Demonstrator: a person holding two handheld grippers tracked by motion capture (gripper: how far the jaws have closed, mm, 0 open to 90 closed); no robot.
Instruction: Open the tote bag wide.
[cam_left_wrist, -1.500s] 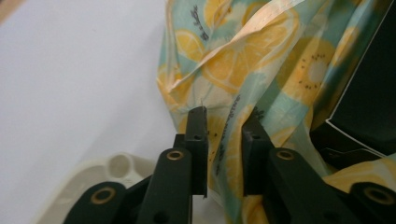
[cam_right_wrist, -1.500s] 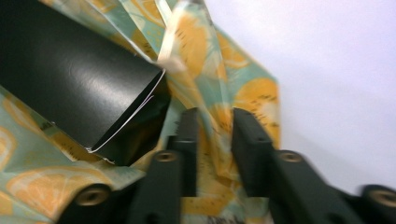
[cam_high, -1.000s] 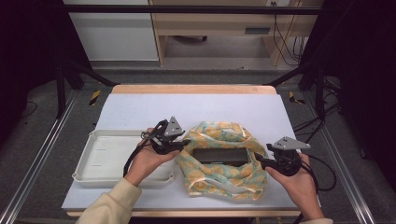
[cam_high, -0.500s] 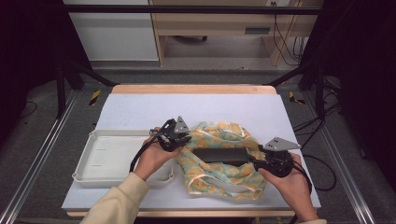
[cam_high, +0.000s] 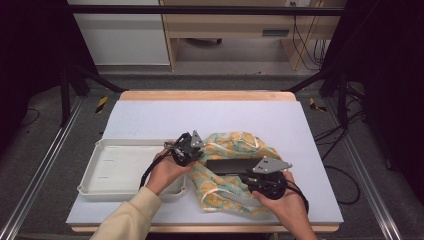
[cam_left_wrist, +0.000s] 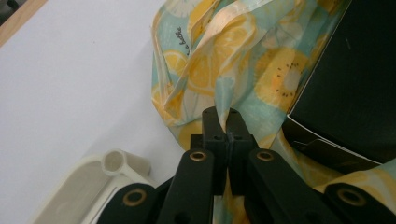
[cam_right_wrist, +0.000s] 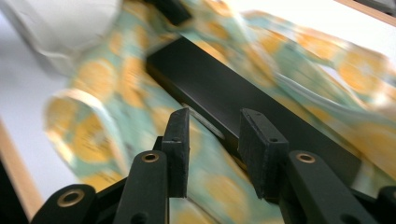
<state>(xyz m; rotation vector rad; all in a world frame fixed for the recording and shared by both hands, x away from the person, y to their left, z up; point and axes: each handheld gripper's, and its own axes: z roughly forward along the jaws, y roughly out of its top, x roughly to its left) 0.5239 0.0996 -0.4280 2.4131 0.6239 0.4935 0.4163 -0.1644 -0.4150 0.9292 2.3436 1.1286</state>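
Left gripper view, fruit-print bag pinched between closed fingers

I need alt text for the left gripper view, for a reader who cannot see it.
The left tool has its jaws shut on the edge of a fruit-print bag lying on a white table. A black box sits in the bag at right, and a tray corner shows lower left.

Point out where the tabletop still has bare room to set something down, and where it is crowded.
Free: the far strip of the white tabletop between the wooden far edge and the fruit-print bag, and the right strip beside the bag. The white tray at the left is bare inside. Crowded: the near middle, where the bag, black box and both claws sit.
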